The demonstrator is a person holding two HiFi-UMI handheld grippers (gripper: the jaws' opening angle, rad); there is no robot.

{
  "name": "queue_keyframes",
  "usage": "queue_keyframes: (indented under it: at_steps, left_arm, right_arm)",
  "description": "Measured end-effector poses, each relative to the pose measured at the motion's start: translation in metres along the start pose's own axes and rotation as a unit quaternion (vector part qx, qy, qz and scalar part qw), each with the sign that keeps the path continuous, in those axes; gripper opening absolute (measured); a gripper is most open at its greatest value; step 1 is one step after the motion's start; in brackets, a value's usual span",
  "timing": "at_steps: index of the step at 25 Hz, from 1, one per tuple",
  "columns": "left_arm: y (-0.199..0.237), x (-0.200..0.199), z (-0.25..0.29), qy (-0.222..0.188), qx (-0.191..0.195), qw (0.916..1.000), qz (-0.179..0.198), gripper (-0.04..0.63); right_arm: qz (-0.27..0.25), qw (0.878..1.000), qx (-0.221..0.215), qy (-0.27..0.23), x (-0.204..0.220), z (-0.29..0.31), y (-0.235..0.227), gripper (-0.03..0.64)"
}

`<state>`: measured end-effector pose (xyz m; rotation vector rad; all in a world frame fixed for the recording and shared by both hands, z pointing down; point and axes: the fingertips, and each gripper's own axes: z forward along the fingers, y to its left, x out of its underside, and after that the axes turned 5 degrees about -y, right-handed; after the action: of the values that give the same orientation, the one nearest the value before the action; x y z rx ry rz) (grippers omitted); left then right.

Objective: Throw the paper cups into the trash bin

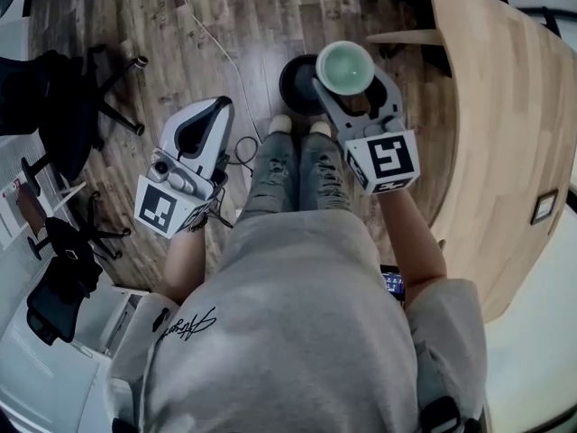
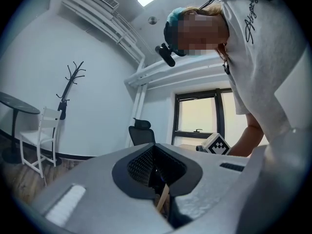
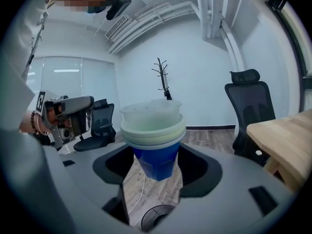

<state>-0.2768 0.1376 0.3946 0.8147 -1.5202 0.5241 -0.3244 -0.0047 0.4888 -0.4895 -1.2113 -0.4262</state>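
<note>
A stack of paper cups [image 1: 345, 67], blue outside with pale green rims, sits upright between the jaws of my right gripper [image 1: 352, 87], which is shut on it. In the right gripper view the cups [image 3: 153, 135] fill the centre, held by my right gripper [image 3: 155, 177]. The round black trash bin [image 1: 297, 84] stands on the wooden floor just beneath and left of the cups; its rim [image 3: 155, 219] shows below them. My left gripper [image 1: 209, 114] hangs at the left near the person's leg, jaws together and holding nothing [image 2: 163, 199].
A light wooden table [image 1: 514, 106] curves along the right side. Black office chairs [image 1: 63, 88] stand at the left, and another chair [image 3: 248, 106] is beside the table. A thin cable [image 1: 212, 39] runs over the floor. The person's feet [image 1: 297, 126] are next to the bin.
</note>
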Motion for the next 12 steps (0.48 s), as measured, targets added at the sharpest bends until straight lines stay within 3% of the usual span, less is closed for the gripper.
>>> queue_keyframes:
  at_steps: [12]
  left_arm:
    - [0.010,0.049,-0.005,0.020,0.000,0.9997,-0.012,0.005]
  right_arm:
    - [0.013,0.999,-0.022,0.037,0.064,0.025,0.009,0.282]
